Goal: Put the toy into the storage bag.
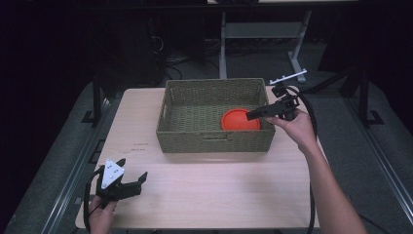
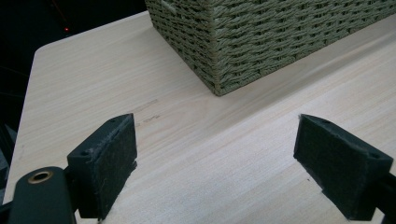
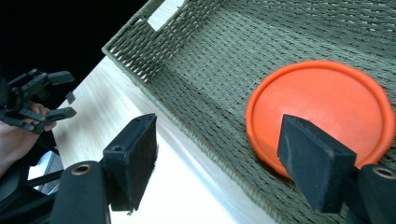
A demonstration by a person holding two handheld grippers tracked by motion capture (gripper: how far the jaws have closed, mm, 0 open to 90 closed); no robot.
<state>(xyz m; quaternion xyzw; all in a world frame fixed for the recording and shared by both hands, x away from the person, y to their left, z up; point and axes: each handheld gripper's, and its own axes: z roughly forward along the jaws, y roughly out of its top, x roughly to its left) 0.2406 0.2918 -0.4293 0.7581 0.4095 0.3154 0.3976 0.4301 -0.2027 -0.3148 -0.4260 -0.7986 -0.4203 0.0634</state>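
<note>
One basket (image 1: 215, 117) is seen on the counter (image 1: 214, 195), woven and olive-green, rectangular, with a slot handle cut into each of the two walls that can be made out. One orange plate (image 1: 237, 120) is counted inside it, lying flat on the woven floor toward the right end, close to the near wall. Two tools are counted. The right tool (image 1: 253, 115) is held over the basket's right rim, pointed in toward the plate; in the right gripper view (image 3: 229, 154) its jaws are seen spread wide, nothing is gripped between them, and the plate (image 3: 322, 109) is seen just beyond one pad, apart from it. The left tool (image 1: 132, 183) is held low at the counter's near left corner, well apart from the basket, and in the left gripper view (image 2: 215, 158) its jaws are shown wide too, with bare wood between them and a corner of the basket (image 2: 261, 42) ahead. The counter is of pale wood grain with rounded corners, and a few faint marks are noted left of the basket. Beyond it the room is dim: a grey floor, a white-legged frame (image 1: 263, 34) behind the basket, and dark stands at both sides.
</note>
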